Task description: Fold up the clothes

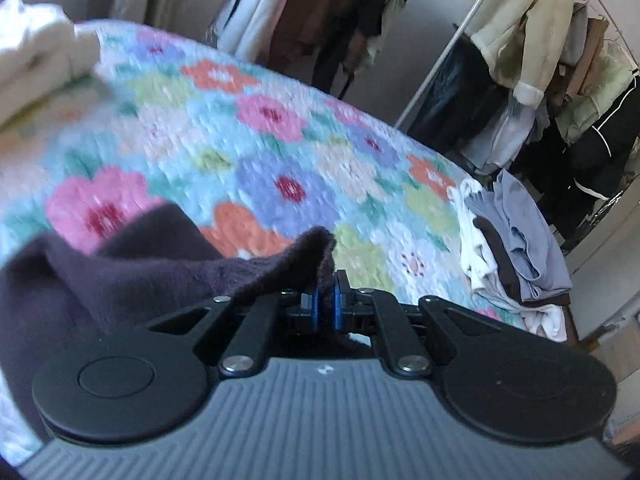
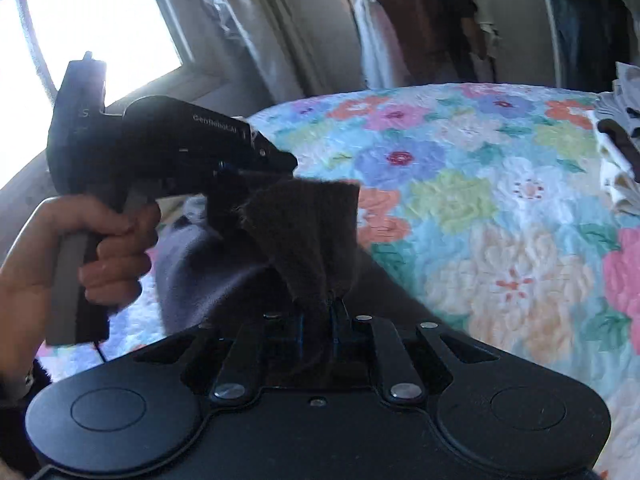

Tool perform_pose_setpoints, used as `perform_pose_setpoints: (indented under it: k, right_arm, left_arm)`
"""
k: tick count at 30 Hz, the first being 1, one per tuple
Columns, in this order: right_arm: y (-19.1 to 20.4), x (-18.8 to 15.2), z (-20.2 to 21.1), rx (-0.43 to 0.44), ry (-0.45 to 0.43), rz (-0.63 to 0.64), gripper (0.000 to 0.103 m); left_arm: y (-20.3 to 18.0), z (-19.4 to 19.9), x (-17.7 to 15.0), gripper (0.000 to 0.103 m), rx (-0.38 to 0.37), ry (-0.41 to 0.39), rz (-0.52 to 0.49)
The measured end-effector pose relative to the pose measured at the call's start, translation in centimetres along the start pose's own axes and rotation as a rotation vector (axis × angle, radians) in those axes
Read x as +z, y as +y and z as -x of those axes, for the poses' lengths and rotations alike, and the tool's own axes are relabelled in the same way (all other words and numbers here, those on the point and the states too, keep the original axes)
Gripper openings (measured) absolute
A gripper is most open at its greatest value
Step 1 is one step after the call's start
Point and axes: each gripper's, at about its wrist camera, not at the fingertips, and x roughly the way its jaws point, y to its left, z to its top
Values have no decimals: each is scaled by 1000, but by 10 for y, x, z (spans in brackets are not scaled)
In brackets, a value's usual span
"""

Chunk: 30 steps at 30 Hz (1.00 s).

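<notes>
Judging by the bed, the folding is partly done; a neat stack of white folded cloth [image 1: 36,56] rests at the far corner of the flower-patterned quilt [image 1: 256,152], while a loose heap of blue, brown and white clothes [image 1: 516,256] waits at the other edge, unfolded; the dark purple-brown fleece garment [image 1: 132,272] is the piece in hand, held up above the quilt between both tools, so its folds are probably not yet made. The left gripper [image 1: 325,300] has its blue-padded fingers [image 1: 338,304] nearly closed, pinching a corner of the fleece; the right gripper [image 2: 320,320] is likewise clenched on an upright edge of the same garment [image 2: 312,236]; the person's left hand [image 2: 108,248] grips that tool's handle.
</notes>
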Motion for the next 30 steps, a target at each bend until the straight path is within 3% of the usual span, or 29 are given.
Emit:
perform_pose_setpoints:
  k: [4,8,12,15,19,23,24,25,27,30]
  right_arm:
    - [-17,-4,-18,-51,65,-52,14]
    - [-26,-14,-29,-84,106,-78,14]
    - [-26,-8,-27,-113,88,-53,13]
    - [-26,-5,-20,-164,66,-15,12]
    - [-41,-5,-19,-162,90,-57,12]
    - [-48,0,-19,-186,88,-58,13]
    - [-48,2,-18,-208,83,-45,17]
    - [-48,4,-17,-236,85,-26,31]
    - [-46,9,-13,-312,100,21,44]
    - [-45,14,-2,-320,49,59,45]
  left_arm:
    - [3,-13,-4,11,65,67,-9]
    - [13,24,-4,28,20,-2,-28]
    - [25,66,-6,29,48,-61,-82]
    - [41,84,-13,29,85,-57,-116]
    - [71,80,-34,29,159,10,-128]
    - [99,74,-44,29,148,25,-83]
    - [103,73,-44,29,136,29,-68]
    - [106,71,-42,29,128,34,-62]
    - [104,61,-39,31,137,61,-93]
    - [97,46,-30,31,161,95,-157]
